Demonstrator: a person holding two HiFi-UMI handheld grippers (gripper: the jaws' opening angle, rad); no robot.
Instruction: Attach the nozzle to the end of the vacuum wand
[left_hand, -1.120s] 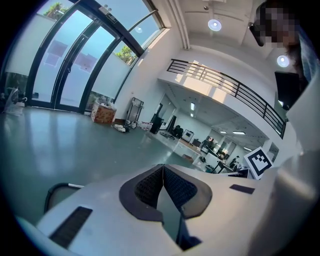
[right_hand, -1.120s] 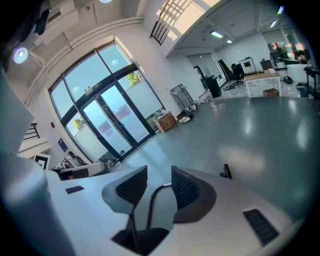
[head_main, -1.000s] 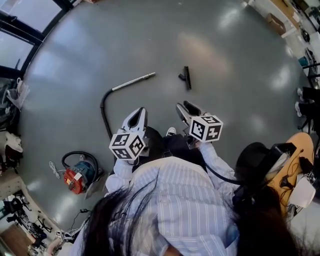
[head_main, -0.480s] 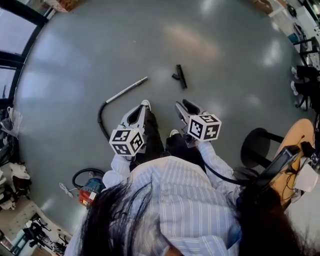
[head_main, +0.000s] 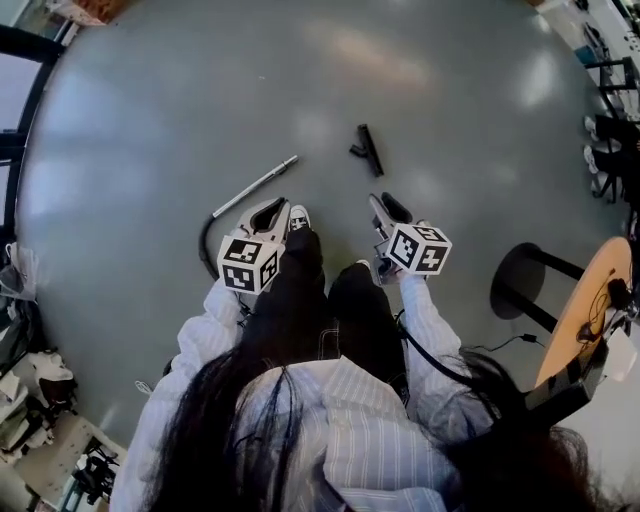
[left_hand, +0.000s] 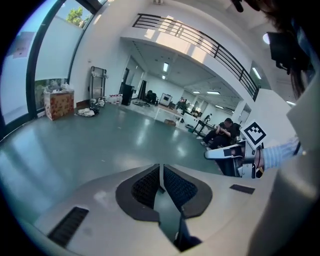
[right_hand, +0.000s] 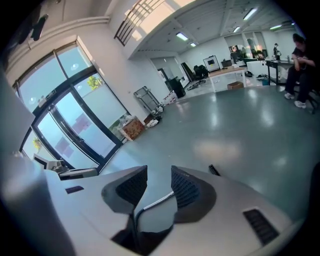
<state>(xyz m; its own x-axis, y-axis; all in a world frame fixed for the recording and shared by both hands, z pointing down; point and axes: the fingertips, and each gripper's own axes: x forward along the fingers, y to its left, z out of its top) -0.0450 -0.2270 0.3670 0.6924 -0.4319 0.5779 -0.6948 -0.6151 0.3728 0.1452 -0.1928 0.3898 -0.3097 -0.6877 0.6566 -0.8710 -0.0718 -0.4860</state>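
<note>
The silver vacuum wand (head_main: 256, 185) lies on the grey floor, its black hose (head_main: 204, 243) curving off its near end. A little to its right lies the black nozzle (head_main: 367, 149), apart from the wand. My left gripper (head_main: 272, 208) hangs just short of the wand, jaws shut with nothing between them (left_hand: 160, 175). My right gripper (head_main: 386, 206) hovers short of the nozzle with its jaws open and empty (right_hand: 159, 182). In the right gripper view the wand (right_hand: 159, 201) shows through the gap far below, and the nozzle (right_hand: 214, 170) peeks past the right finger.
The person's legs and white shoes (head_main: 298, 218) stand between the two grippers. A black stool (head_main: 528, 284) and a round wooden table (head_main: 592, 308) are at the right. People sit at desks far off (left_hand: 226, 131). A cardboard box (right_hand: 131, 127) stands by the glass doors.
The person has stepped toward the wand and nozzle, and both grippers have dropped lower and forward. The vacuum body at the lower left has slipped out of the head view.
</note>
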